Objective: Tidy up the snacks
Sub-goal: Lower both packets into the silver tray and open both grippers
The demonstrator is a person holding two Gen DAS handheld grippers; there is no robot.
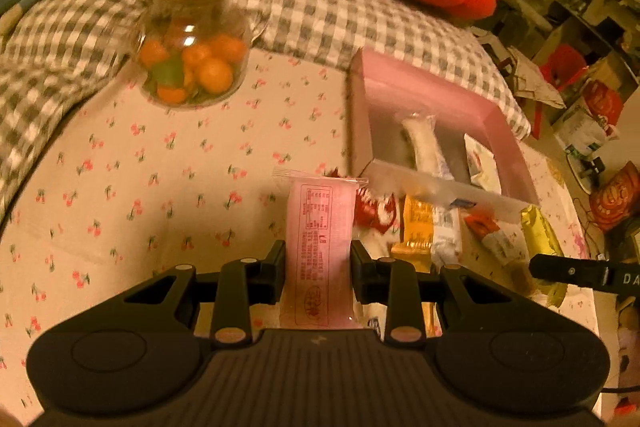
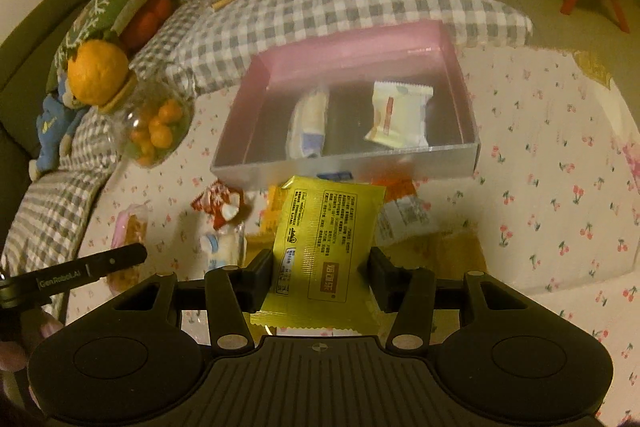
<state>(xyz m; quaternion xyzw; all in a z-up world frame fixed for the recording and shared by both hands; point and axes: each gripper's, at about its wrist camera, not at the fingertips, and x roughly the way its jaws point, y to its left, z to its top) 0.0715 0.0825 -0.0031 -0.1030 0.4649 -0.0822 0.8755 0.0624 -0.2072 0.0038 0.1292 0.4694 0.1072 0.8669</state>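
Left gripper (image 1: 319, 259) clamped on a pink packet (image 1: 320, 247), right gripper (image 2: 322, 269) clamped on a yellow packet (image 2: 324, 251) (both held above loose snacks), just before the pink box (image 2: 256, 99).

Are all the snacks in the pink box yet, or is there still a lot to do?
Not yet. Two snacks already lie in the pink box: a white packet and a long white one. The left gripper is holding a pink packet, and the right gripper is holding a yellow packet. Several more snacks still lie on the cloth in front of the box.
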